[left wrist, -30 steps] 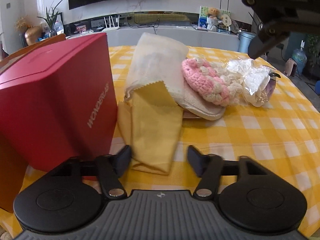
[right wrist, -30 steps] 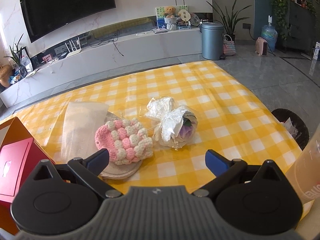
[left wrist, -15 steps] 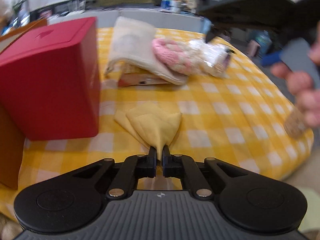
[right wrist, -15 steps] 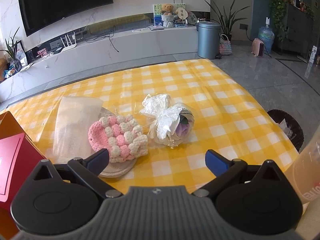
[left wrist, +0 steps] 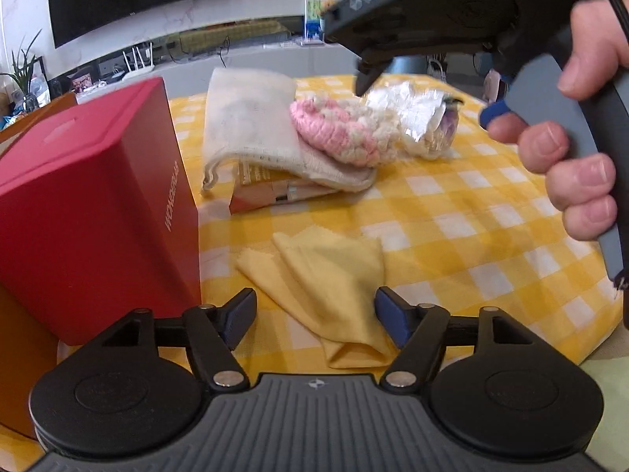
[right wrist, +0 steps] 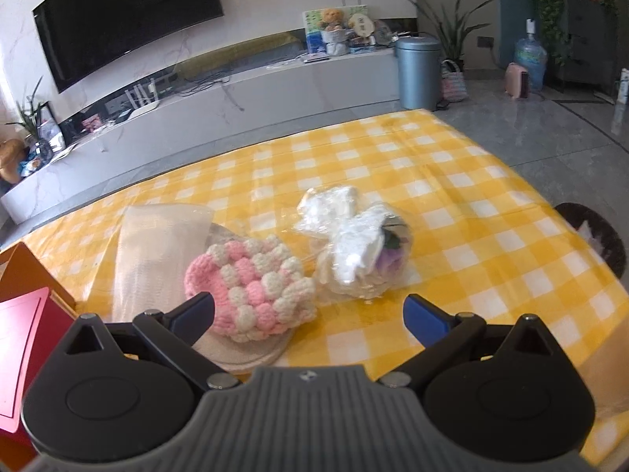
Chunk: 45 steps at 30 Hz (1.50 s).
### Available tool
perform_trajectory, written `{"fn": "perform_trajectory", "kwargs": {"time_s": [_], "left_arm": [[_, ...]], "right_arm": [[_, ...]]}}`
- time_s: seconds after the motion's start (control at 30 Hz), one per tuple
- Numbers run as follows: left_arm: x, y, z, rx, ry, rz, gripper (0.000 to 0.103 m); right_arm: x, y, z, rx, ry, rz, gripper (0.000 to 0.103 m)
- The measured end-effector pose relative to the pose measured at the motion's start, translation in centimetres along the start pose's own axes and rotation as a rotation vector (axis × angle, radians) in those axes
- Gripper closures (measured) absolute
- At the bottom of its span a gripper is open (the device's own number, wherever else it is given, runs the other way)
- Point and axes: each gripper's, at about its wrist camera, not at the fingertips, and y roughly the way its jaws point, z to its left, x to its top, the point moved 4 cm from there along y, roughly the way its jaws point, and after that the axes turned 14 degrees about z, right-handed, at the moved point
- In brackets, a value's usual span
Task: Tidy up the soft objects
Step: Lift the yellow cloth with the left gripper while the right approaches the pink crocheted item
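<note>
A folded yellow cloth lies flat on the checked tablecloth, its near end between the fingers of my left gripper. The jaws are opening and the pads stand clear of the cloth. Farther back, a white mesh bag lies with a pink and white crochet piece on it, and a plastic-wrapped bundle sits just to the right. My right gripper hovers open over the crochet piece and the bundle, holding nothing. A hand grips its handle.
A red box stands close on the left beside the cloth, with an orange panel behind it. A small cardboard pack sits under the mesh bag. A dark bin stands on the floor past the table's right edge.
The left gripper closed on the yellow cloth, pulled it away from the mesh bag, then opened, leaving it flat on the table. The right gripper came a little nearer the crochet piece.
</note>
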Motion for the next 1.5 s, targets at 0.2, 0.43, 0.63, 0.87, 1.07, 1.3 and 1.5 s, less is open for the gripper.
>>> {"fn": "perform_trajectory", "kwargs": {"time_s": [0.2, 0.43, 0.63, 0.87, 1.07, 1.3, 1.5], "left_arm": [[0.0, -0.1, 0.9, -0.028, -0.021, -0.022, 0.073], [0.3, -0.1, 1.6, -0.083, -0.061, 0.007, 0.093], [0.3, -0.1, 2.1, -0.114, -0.083, 0.022, 0.093], [0.3, -0.1, 2.0, -0.104, -0.081, 0.020, 0.093], [0.4, -0.2, 2.2, -0.109, -0.088, 0.023, 0.093], [0.4, -0.3, 2.7, -0.127, -0.113, 0.037, 0.093], [0.3, -0.2, 2.9, -0.131, -0.115, 0.039, 0.093]], "right_arm": [[-0.3, 2.4, 1.8, 0.031, -0.040, 0.060, 0.003], [-0.8, 5.2, 1.1, 0.105, 0.124, 0.111, 0.003], [-0.4, 5.8, 2.4, 0.078, 0.061, 0.072, 0.003], [-0.8, 5.9, 2.8, 0.112, 0.007, 0.124, 0.077], [-1.1, 3.9, 2.4, 0.052, -0.045, 0.186, 0.103], [-4.0, -1.1, 0.6, 0.062, -0.139, 0.259, 0.103], [-3.3, -1.1, -2.6, 0.052, -0.002, 0.204, 0.053]]}}
